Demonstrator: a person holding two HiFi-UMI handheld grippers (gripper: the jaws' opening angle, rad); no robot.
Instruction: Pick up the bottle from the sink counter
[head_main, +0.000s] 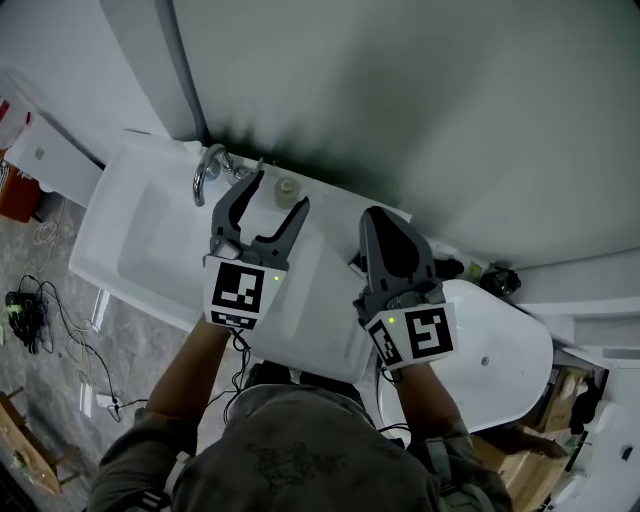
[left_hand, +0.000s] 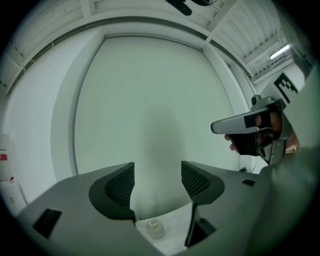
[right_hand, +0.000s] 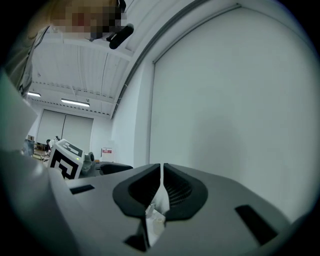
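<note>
Bottle (head_main: 287, 188) upright on counter at wall, just right of faucet (head_main: 208, 172).
Left gripper (left_hand: 157, 177): jaws wide, empty; bottle ahead and below pads.
Right gripper (head_main: 385, 225): jaws together, idle.
Risk: descending jaw clips cap, bottle topples into sink (head_main: 110, 230).

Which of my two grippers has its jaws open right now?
The left gripper: its jaws stand apart, near the bottle, while the right gripper has its jaws closed together.

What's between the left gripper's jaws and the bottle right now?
Nothing. The left gripper view shows the left gripper open, with only bare white sink counter before the bottle.
</note>
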